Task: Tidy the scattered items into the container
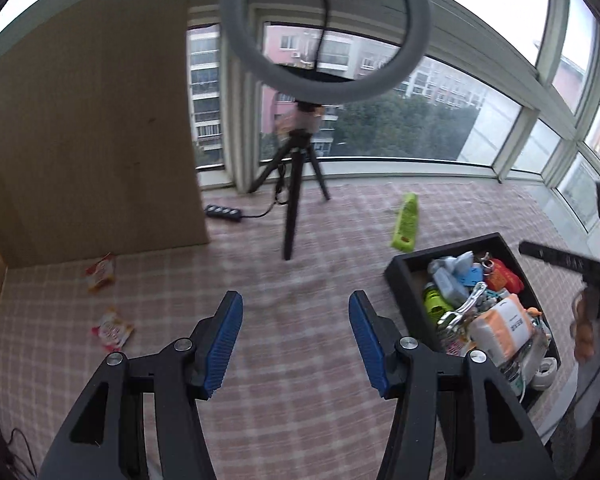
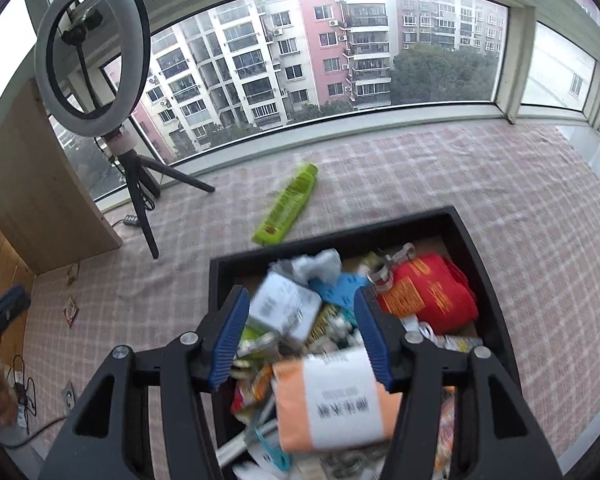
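The left tongs (image 1: 296, 344) hung released over bare pink-checked cloth (image 1: 300, 272), blue pads apart with nothing between them. To their right sat the black container (image 1: 406, 264), heaped with small goods: a grey-blue cloth bundle (image 1: 450, 276), a red pouch (image 1: 502, 276), a green item (image 1: 436, 304) and an orange-and-white packet (image 1: 504, 328). Still outside it, a long green packet (image 1: 406, 222) lay on the cloth just beyond the container's far edge, and two red-and-white snack sachets lay well apart from the container on the left, one (image 1: 100, 272) near the wooden panel (image 1: 88, 120), the other (image 1: 112, 328) nearer the camera.

The right tongs (image 2: 298, 336) were over the container (image 2: 472, 248), their jaws spread. A blurred white box (image 2: 284, 310) showed between the pads, over the heap; the blur left unclear whether either pad touched it. The orange-and-white packet (image 2: 332, 396) lay nearest, the red pouch (image 2: 432, 300) to the right. The green packet (image 2: 288, 208) lay slantwise beyond the container's far rim. A ring light on a tripod (image 2: 92, 68) stood by the window.
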